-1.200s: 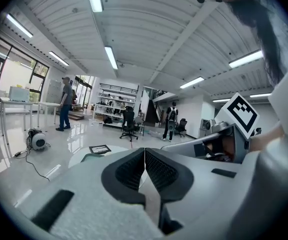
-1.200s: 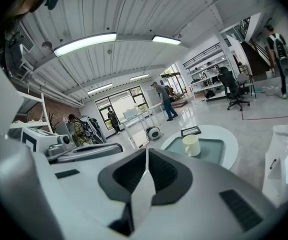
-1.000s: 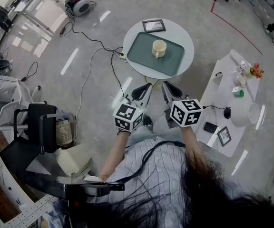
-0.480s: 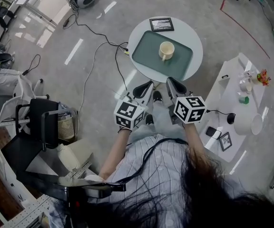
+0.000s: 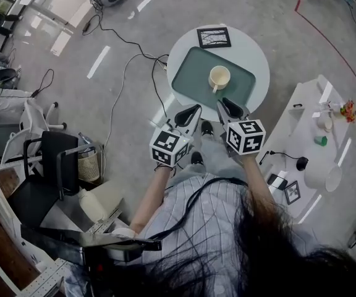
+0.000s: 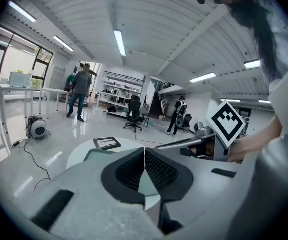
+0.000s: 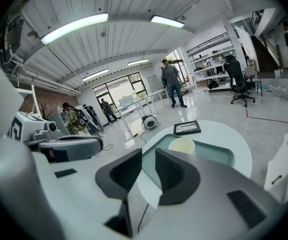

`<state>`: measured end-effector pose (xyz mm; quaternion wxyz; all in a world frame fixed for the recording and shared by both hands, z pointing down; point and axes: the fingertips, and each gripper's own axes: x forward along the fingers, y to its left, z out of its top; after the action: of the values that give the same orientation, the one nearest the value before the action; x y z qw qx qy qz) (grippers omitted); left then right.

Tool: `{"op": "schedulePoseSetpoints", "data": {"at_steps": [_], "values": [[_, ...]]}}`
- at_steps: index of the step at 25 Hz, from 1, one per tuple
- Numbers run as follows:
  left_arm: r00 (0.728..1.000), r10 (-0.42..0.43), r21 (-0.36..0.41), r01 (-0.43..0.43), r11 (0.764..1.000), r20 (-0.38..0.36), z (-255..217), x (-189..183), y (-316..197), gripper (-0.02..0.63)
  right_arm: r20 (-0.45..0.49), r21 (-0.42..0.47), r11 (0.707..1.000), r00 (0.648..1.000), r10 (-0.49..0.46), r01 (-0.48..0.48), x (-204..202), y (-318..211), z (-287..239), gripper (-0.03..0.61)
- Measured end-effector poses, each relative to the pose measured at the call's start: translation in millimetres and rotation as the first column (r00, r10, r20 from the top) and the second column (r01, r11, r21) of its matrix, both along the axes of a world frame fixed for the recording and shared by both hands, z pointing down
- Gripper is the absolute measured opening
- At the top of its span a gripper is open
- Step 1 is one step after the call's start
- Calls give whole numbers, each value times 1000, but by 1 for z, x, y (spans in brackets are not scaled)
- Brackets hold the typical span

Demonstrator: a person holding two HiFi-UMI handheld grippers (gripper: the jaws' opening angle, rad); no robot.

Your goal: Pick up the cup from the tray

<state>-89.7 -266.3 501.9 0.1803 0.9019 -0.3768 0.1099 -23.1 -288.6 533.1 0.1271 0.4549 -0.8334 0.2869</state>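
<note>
A cream cup point(image 5: 219, 77) stands upright on a grey-green tray point(image 5: 193, 82) on a small round white table point(image 5: 259, 64). Both grippers hover side by side just short of the table's near edge, pointing at it. My left gripper point(image 5: 189, 111) is shut, its jaws touching with nothing between them point(image 6: 144, 151). My right gripper point(image 5: 230, 107) sits nearest the cup. Its jaws point(image 7: 148, 156) are opening, with a narrow gap and nothing in it. The right gripper view shows the cup point(image 7: 182, 145) just beyond the jaws on the tray point(image 7: 216, 155).
A black picture frame point(image 5: 214, 37) lies on the round table behind the tray. A long white table point(image 5: 308, 144) with small items stands to the right. Cables point(image 5: 128, 48) run over the floor at left, and a black chair point(image 5: 48, 166) is near left. People stand far off.
The round table has come nearer to the grippers as the person moved toward it. Both grippers keep their side-by-side pose.
</note>
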Motion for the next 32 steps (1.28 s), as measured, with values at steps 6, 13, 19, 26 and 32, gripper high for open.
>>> {"op": "schedulePoseSetpoints", "data": {"at_steps": [6, 13, 19, 26, 32], "values": [[1000, 2, -30, -2, 1000, 9, 15, 6, -33, 14, -27, -69, 997, 999, -40, 38, -3, -28, 37, 194], [1000, -3, -63, 4, 998, 23, 27, 9, -60, 14, -71, -93, 994, 996, 57, -64, 7, -66, 71, 357], [999, -6, -75, 8, 997, 32, 36, 8, -75, 14, -153, -104, 988, 983, 102, -118, 10, -86, 104, 388], [999, -6, -86, 10, 996, 41, 41, 9, -93, 14, -184, -153, 972, 972, 147, -177, 13, -104, 128, 396], [999, 7, -105, -2, 995, 48, 46, 9, -99, 14, -208, -183, 962, 965, 162, -201, 11, -114, 146, 397]]}}
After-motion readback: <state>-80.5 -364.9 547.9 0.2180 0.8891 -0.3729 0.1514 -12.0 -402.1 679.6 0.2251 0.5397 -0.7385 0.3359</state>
